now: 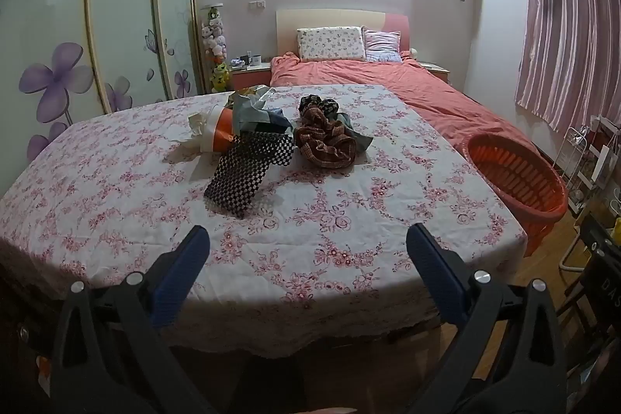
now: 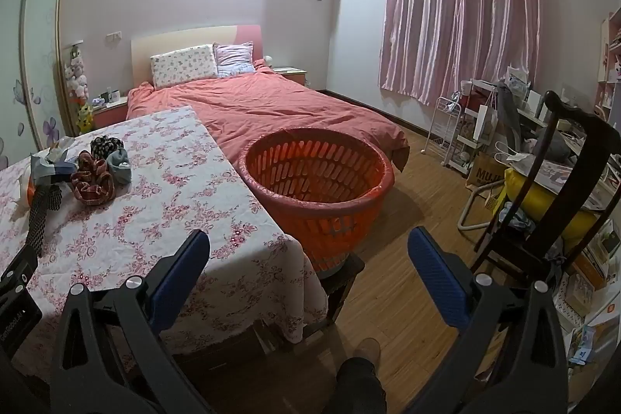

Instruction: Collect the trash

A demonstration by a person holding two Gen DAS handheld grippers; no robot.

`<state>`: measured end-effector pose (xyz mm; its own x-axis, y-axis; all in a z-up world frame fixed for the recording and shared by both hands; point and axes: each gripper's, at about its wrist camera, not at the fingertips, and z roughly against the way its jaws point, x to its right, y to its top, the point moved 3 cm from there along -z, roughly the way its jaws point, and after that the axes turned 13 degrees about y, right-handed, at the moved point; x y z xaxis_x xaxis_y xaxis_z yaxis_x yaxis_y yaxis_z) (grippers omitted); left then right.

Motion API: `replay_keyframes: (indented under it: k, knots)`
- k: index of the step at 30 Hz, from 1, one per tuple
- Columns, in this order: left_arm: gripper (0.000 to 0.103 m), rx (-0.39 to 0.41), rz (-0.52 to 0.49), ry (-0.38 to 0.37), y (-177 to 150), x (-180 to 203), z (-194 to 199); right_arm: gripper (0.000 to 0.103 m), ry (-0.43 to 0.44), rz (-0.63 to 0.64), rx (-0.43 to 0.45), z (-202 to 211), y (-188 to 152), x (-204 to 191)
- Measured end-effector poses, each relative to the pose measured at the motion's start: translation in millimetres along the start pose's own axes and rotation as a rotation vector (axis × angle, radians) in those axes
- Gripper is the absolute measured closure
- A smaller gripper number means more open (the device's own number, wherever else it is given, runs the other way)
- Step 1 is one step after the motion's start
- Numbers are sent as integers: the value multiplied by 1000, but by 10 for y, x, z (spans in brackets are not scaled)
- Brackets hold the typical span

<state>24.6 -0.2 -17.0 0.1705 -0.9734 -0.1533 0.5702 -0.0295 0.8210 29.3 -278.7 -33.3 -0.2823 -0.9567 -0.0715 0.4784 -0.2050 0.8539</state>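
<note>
A heap of trash lies on the floral-clothed table (image 1: 349, 220): a black-and-white checkered strip (image 1: 248, 169), an orange-and-white wrapper (image 1: 217, 132), crumpled grey-blue paper (image 1: 256, 111) and a brown plaid scrunched cloth (image 1: 326, 142). My left gripper (image 1: 308, 247) hangs open over the table's near edge, well short of the heap. An orange slatted basket (image 2: 318, 189) stands on a low stool at the table's right side. My right gripper (image 2: 308, 251) is open in front of the basket, nothing between its fingers. The same heap (image 2: 89, 177) shows at the left of the right wrist view.
A bed with a red cover (image 2: 271, 103) lies behind the table. A dark wooden chair (image 2: 551, 189) with a yellow cushion and cluttered shelves fill the right side. A wardrobe with flower prints (image 1: 116, 45) stands at left. A person's leg and shoe (image 2: 361, 371) are on the wood floor.
</note>
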Motion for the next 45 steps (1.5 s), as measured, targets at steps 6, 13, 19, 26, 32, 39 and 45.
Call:
replay_keyframes:
  k: [6,13,19,26,32,39,45]
  knots:
    - [4,0,0,1,0,-1,0,2,0,0,4,0,3,-3]
    - [4,-1,0,0,-1,0,0,2,2,0,0,-7,3,-7]
    - [4,-1,-1,-1,-1,0,0,2,0,0,2,7,5,-14]
    - [4,-2,-1,1,-1,0,-2,2,0,1,1,11,5,-21]
    - [4,-1,0,1,-1,0,-1,2,-1,1,2,17,6,-22]
    - [4,-1,0,0,-1,0,0,2,-1,1,2,22,6,-20]
    - [4,-1,0,0,0,0,0,2,-1,1,2,21,4,-18]
